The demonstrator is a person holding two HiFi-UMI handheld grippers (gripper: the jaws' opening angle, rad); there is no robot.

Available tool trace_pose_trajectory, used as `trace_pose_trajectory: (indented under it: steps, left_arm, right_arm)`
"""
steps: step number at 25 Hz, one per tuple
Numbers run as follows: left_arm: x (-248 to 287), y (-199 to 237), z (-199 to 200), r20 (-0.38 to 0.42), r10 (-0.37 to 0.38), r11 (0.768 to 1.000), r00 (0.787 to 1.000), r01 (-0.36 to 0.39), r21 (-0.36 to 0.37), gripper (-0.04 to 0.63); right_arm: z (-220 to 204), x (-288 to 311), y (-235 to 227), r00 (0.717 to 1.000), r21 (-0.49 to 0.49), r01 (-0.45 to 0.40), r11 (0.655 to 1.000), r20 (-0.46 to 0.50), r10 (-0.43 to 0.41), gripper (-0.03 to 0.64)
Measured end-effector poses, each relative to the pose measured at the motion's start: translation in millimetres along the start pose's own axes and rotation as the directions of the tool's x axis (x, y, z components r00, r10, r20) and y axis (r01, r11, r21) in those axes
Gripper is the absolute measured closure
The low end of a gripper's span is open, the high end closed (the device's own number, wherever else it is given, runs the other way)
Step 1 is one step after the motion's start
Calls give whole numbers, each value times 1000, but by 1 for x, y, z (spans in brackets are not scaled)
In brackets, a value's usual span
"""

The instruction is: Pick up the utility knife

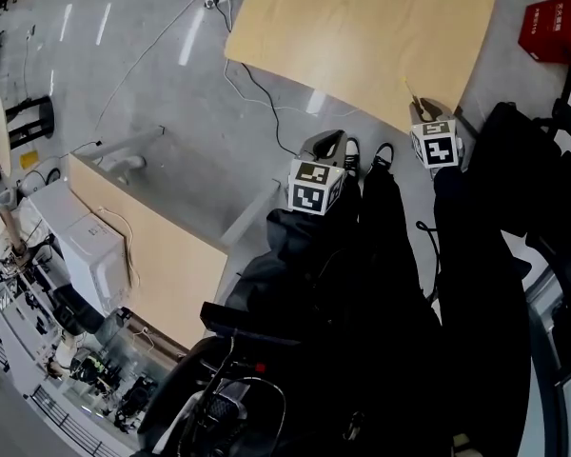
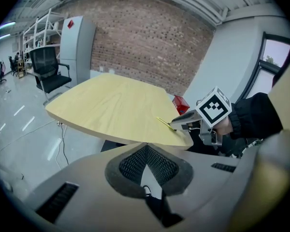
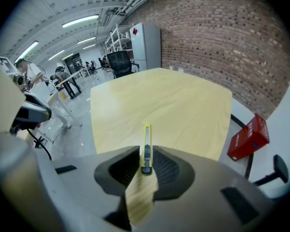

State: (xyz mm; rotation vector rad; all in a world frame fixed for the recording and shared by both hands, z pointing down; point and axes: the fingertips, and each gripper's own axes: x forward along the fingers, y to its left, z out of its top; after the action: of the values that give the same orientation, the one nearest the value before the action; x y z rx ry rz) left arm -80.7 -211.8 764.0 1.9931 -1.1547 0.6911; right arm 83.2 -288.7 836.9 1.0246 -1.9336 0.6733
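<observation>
The right gripper (image 3: 146,154) has its dark, ribbed pads pressed against both flat sides of the utility knife (image 3: 146,141). The knife is a slim yellow bar with a black slider near its rear end. It stands upright in the lower middle of the right gripper view, its tip reaching out over the table (image 3: 183,100). I cannot tell whether the knife is lifted clear of the wood or lies on it. The table is pale, fine-grained wood with rounded corners, and it fills the centre of that view. At the right a boxy red carton (image 3: 249,137) sits on the glossy grey floor (image 3: 280,124), below a rough brick wall (image 3: 222,28).

The left gripper (image 2: 146,148), at the bottom centre of its own view, has its meshed pads meeting at the tips with nothing between them — only a narrow wedge-shaped gap lower down. In that view the knife shows at centre right, at the table's near edge.
</observation>
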Motion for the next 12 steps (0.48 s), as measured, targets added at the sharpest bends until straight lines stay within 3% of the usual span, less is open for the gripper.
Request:
trace_pose_trajectory:
  steps: [12]
  left_arm:
    - [1, 10, -10, -20, 0, 1000, 1000, -1, -14, 595]
  right_arm:
    - [-8, 13, -2, 999, 0, -13, 1000, -46, 13, 549]
